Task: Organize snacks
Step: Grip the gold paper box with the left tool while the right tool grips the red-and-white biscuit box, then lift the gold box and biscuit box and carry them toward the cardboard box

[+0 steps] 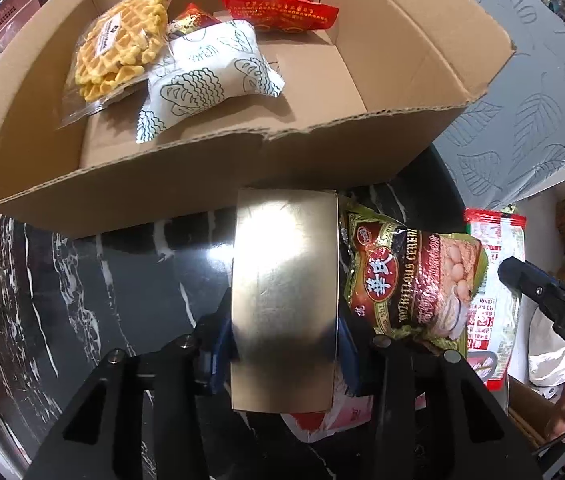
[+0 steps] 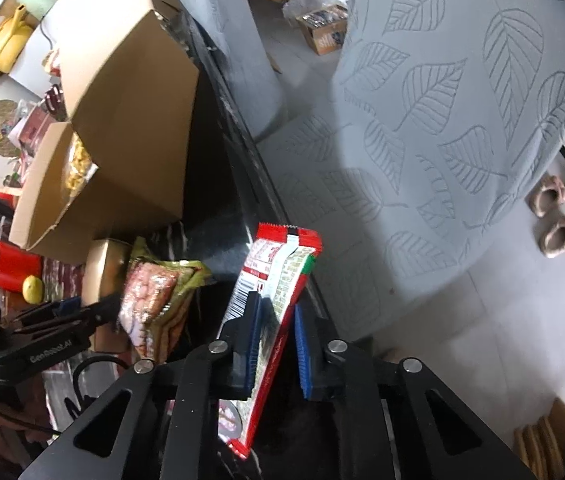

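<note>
The box [image 1: 210, 168] is plain brown cardboard. Inside it lie a yellow waffle pack [image 1: 118, 46], a white pouch [image 1: 206, 76] with dark line drawings and a red packet [image 1: 282, 12]. Beside the box, the worktop [image 1: 94, 280] is black, veined white.

Overhead light glared hard off the gold box [image 1: 284, 292], washing out its face. The black desk [image 1: 122, 280] stayed dim and reflective. Both fisheye views bent and darkened at the corners; the cardboard carton [image 2: 122, 128] looked slightly blurred, perhaps from motion.
</note>
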Motion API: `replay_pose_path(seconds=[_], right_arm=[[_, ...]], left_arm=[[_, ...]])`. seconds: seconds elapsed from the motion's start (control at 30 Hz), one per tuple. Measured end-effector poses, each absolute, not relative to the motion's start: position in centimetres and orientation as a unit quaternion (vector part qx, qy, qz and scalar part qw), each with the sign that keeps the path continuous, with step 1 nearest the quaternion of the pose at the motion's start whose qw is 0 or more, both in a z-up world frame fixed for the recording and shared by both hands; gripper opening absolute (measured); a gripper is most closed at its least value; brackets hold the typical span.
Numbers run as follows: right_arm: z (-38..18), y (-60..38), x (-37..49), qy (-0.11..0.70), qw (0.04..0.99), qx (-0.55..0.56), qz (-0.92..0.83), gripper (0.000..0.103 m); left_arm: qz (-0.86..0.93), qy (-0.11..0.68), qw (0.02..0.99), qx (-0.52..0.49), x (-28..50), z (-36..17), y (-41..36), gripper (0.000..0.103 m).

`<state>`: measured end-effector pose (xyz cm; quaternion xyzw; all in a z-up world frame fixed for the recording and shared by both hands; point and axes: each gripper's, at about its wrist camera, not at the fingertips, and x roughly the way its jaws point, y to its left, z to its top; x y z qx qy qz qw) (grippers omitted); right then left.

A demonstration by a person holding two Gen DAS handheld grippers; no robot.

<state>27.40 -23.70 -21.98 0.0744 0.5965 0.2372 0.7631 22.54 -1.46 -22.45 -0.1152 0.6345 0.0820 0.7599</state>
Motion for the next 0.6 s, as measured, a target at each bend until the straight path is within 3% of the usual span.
replay_pose_path(seconds=[0.6], right_arm=[[-17.7,-22.4,22.5,0.57,0.78,-0.001,0.258,0.009]], left_arm=[[0.061,0.623,0.769,-0.126,17.2,-18.7,-1.9,0.044]])
